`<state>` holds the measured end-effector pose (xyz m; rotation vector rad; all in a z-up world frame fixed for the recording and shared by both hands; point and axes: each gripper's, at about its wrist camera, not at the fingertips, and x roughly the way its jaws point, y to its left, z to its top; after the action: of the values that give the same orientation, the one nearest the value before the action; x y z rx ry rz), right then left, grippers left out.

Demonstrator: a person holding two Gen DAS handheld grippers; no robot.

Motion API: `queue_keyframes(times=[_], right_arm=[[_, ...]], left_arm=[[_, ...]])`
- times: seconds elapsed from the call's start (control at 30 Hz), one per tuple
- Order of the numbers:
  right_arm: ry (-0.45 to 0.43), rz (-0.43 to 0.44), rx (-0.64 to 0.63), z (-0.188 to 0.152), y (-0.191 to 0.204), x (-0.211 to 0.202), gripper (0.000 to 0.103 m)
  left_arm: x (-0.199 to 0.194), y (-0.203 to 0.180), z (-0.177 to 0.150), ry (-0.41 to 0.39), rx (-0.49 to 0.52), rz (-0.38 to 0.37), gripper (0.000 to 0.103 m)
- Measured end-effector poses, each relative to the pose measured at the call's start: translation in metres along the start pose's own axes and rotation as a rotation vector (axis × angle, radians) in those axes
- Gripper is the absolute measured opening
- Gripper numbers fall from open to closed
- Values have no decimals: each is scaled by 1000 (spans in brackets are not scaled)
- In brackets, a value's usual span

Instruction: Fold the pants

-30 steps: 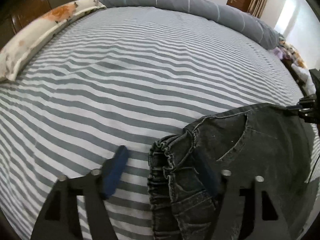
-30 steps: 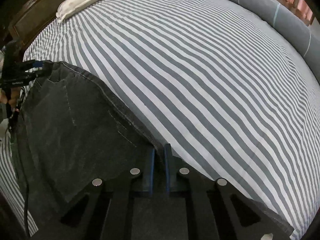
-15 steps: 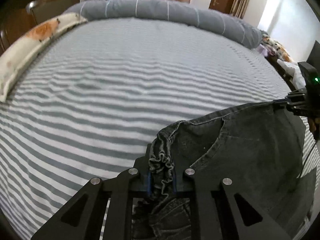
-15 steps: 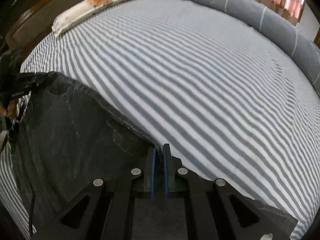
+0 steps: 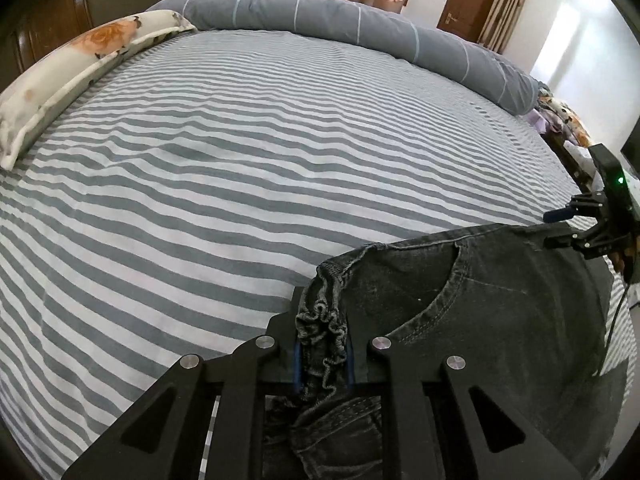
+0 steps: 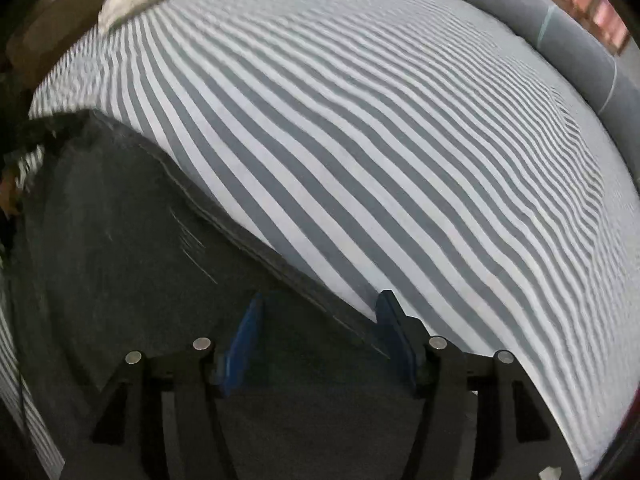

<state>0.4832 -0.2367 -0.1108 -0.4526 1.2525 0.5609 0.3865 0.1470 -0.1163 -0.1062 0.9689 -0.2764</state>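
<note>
With the left gripper (image 5: 322, 356) clamped on the gathered waistband of the pants (image 5: 480, 312) over the bed (image 5: 240, 160), the spread-open, empty right gripper (image 6: 316, 344) should re-pinch the edge, keeping it taut.

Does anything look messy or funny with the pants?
Yes. The pants have their waistband scrunched into a ruffled wad inside the shut left tool, not flat. The right tool is open over their other edge, holding nothing.
</note>
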Motion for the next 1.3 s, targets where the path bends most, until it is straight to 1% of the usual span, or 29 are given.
queue_keyframes(times=[0.03,0.2,0.3,0.37,0.47,0.53,0.6,0.67,0.7,0.73,0.77,0.8,0.87,0.97,1.03,1.1,1.13,1.2,1.27,1.3], right_arm=[[22,14,-10,-1,-3,2,55],[42,50,-67,1,-11,5,54],[50,61,-68,-3,-24,4,52],[61,61,-57,-9,-39,4,48],[74,56,-58,-16,-55,4,45],[75,58,-62,-20,-62,5,45],[56,64,-69,-23,-66,7,45],[34,53,-57,-30,-68,11,46],[24,43,-38,-35,-68,13,45],[16,35,-25,-38,-66,11,37],[4,37,-17,-39,-63,8,23],[-5,35,-10,-45,-53,6,14],[-13,-14,-5,-48,-48,2,7],[-45,-86,16,-49,-41,-12,5],[-73,-114,35,-52,-39,-27,4],[-92,-124,55,-56,-35,-43,4],[-101,-134,60,-60,-30,-51,4],[-111,-153,67,-67,-23,-70,4],[-124,-173,78,-79,-12,-89,4],[-131,-174,85,-86,-8,-96,4]], left_arm=[[0,0,0,-1,-6,2,16],[1,2,1,16,-40,11,18],[2,-1,4,49,-77,49,19],[3,-6,7,73,-99,88,19],[2,-7,11,95,-146,112,19],[2,-3,12,108,-211,108,19],[2,1,12,114,-274,102,19],[4,1,11,120,-302,115,20],[6,0,11,124,-303,128,20],[7,-4,11,124,-294,150,20],[7,-7,11,124,-290,165,20],[7,-10,11,123,-286,183,20],[8,-15,12,117,-280,211,19],[5,-27,14,111,-221,234,15],[-3,-30,16,103,-190,211,14],[-16,-27,17,88,-189,149,14],[-25,-22,18,81,-209,91,14],[-37,-13,18,71,-244,8,14],[-53,-6,17,67,-269,-61,14],[-60,-5,16,66,-272,-84,14]])
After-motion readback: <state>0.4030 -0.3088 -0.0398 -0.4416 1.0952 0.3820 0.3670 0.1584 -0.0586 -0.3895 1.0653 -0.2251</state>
